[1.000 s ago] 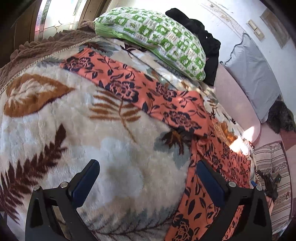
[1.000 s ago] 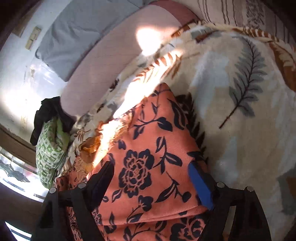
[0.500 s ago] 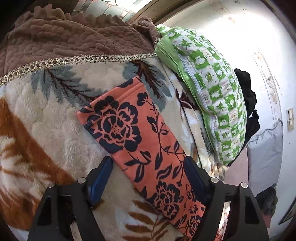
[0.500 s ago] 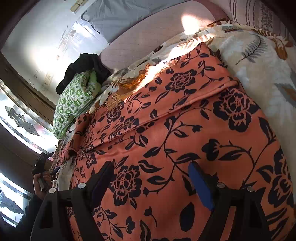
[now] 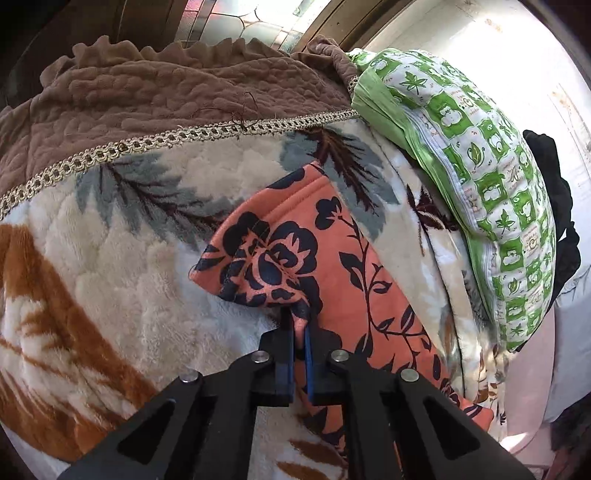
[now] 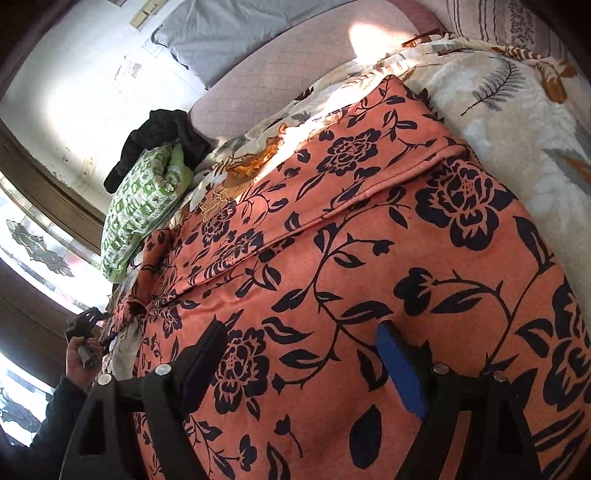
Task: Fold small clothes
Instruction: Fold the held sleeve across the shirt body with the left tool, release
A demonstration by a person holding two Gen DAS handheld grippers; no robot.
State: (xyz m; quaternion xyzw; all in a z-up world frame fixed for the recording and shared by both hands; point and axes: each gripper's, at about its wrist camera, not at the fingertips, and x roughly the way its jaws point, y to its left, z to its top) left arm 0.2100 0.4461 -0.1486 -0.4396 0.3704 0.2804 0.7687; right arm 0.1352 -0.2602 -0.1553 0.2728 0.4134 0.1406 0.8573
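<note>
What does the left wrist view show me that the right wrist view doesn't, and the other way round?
Only the left wrist view: the left tool shut on a bunched fold of the orange floral garment near its hem, and the brown quilted cover.

Only the right wrist view: the right tool open over the garment's broad spread panel, a hand gripping the other tool's handle, and the grey pillow.

Both: the garment, the leaf-print blanket and the green patterned pillow.

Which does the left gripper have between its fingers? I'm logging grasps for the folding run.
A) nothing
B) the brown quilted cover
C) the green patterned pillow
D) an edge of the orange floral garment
D: in the left wrist view the left gripper is shut on a bunched edge of the orange floral garment, near its hem.
</note>
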